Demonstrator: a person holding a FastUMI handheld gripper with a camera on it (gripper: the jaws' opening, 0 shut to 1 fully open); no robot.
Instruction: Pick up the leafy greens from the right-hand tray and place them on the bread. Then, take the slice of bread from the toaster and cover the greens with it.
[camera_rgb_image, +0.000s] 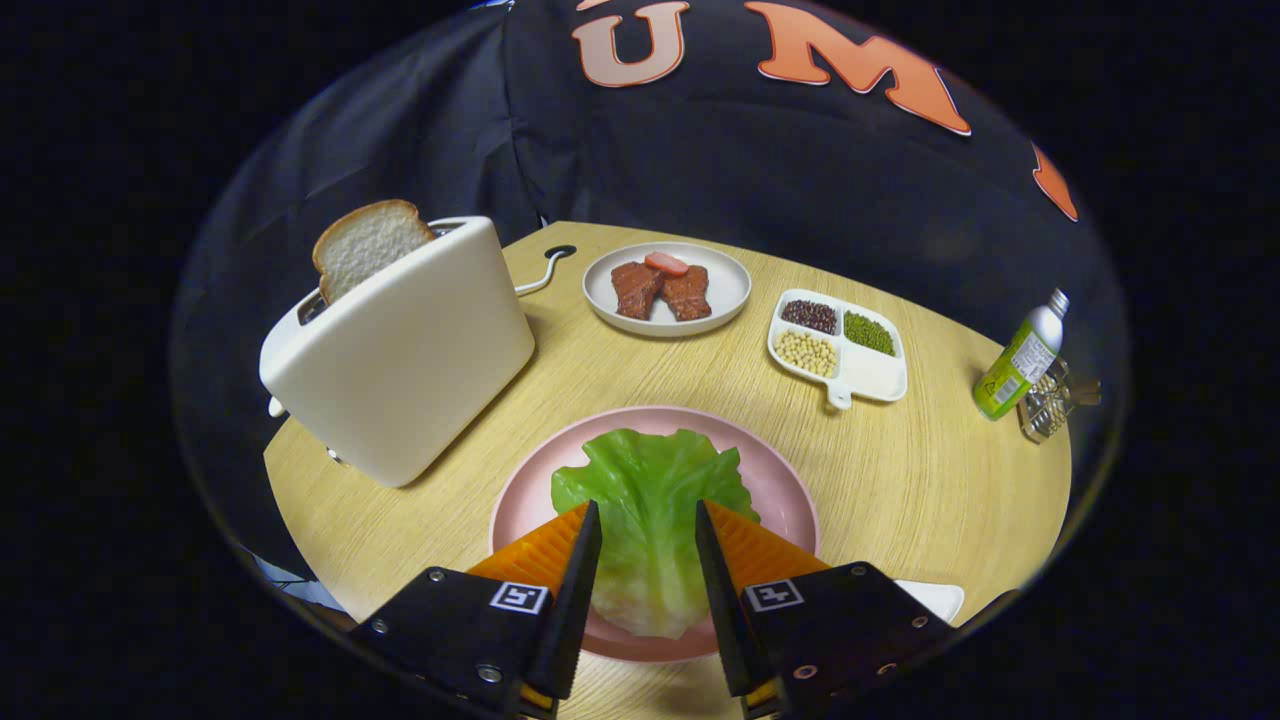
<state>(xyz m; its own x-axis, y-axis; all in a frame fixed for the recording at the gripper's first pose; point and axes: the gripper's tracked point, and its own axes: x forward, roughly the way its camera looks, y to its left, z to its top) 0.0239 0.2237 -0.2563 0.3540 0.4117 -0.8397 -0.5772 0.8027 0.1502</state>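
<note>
I judge the greens step nearly done. Beyond the fingers and to their left, the toaster (400, 350) stands with the bread slice (365, 245) upright in its slot, my next target. The pink plate (780, 480) lies just ahead. The leafy greens (648, 500), crinkled and pale-stemmed, lie between the gripper (648, 560) fingers; whether they pinch it I cannot tell.

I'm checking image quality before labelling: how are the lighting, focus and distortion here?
Gripper view: even, soft light with faint shadows beside the toaster; fisheye bends the table edge into a curve; the lettuce leaf between the open claw fingers is sharp, and the bottle is slightly soft.
</note>
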